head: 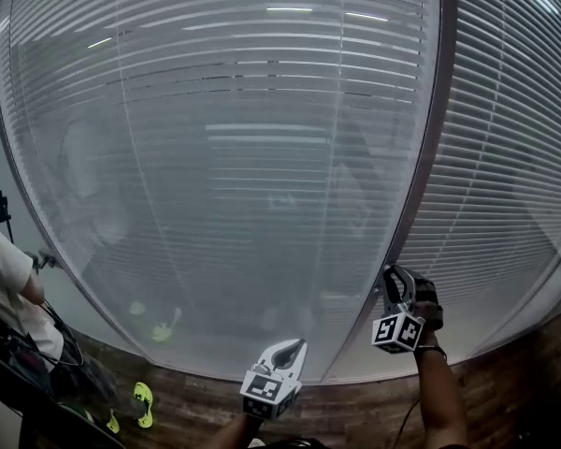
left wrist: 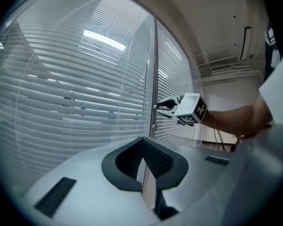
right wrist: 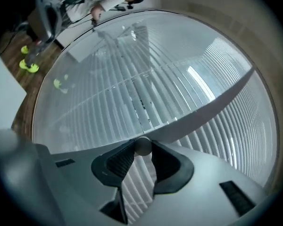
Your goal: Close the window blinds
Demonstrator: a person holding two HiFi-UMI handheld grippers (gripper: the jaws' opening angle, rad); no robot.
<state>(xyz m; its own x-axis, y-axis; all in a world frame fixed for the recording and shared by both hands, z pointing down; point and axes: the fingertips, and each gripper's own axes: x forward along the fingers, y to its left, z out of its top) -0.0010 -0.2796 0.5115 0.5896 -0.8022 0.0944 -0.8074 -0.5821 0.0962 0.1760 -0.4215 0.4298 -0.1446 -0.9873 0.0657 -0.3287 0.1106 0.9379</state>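
White slatted blinds hang behind glass panes split by a grey upright frame. My right gripper is held level against that frame, low down. In the right gripper view its fingertips are shut on a small round whitish knob that sticks out of the frame. The left gripper view shows the right gripper touching the frame. My left gripper hovers lower left of it, apart from the glass, its jaws shut with nothing between them.
A person in a white top stands at the far left beside dark gear and cables. Yellow-green shoes rest on the wooden floor below the glass. A second blind panel lies right of the frame.
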